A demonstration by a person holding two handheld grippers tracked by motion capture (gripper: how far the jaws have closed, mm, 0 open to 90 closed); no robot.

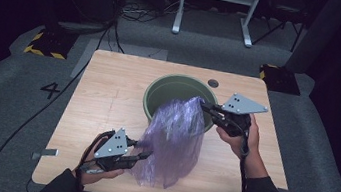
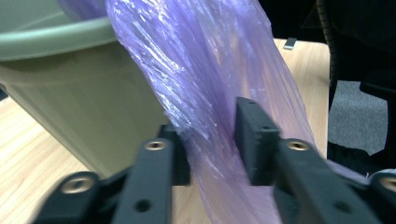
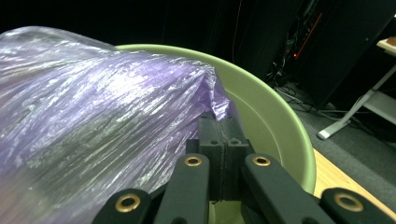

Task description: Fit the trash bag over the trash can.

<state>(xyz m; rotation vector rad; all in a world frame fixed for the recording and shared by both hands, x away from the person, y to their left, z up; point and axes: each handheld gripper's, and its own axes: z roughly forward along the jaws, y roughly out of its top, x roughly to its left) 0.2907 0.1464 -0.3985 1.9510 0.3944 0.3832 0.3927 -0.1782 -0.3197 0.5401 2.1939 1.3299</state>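
High view, near edge first: your left gripper (image 1: 142,153) sits low over the pale wood-grain table (image 1: 100,111), black jaws pointing right into the lower hem of the purple plastic bag (image 1: 174,142). The left gripper view shows the two blocky pads parted, a twisted rope of film running between them; the left pad lies against the film, the right pad (image 2: 254,140) stands just off it, so no real pinch there. The film is thin, translucent, finely crinkled with lengthwise creases that catch the light.

The bag drapes as a limp, fanned sheet from the table front up and over the near rim of the bucket. Its lower end rests on the wood, its upper corner lifted.

Farther on: the green bucket (image 1: 159,90) is round, smooth matte plastic with a rolled lip, standing upright at the table's far half.

At the bucket's right rim your right gripper (image 1: 203,106) has its jaws clamped tight on the bag's top corner; the right gripper view shows the pads pressed flat together with the frilled edge of film caught between them, above the bucket's hollow.
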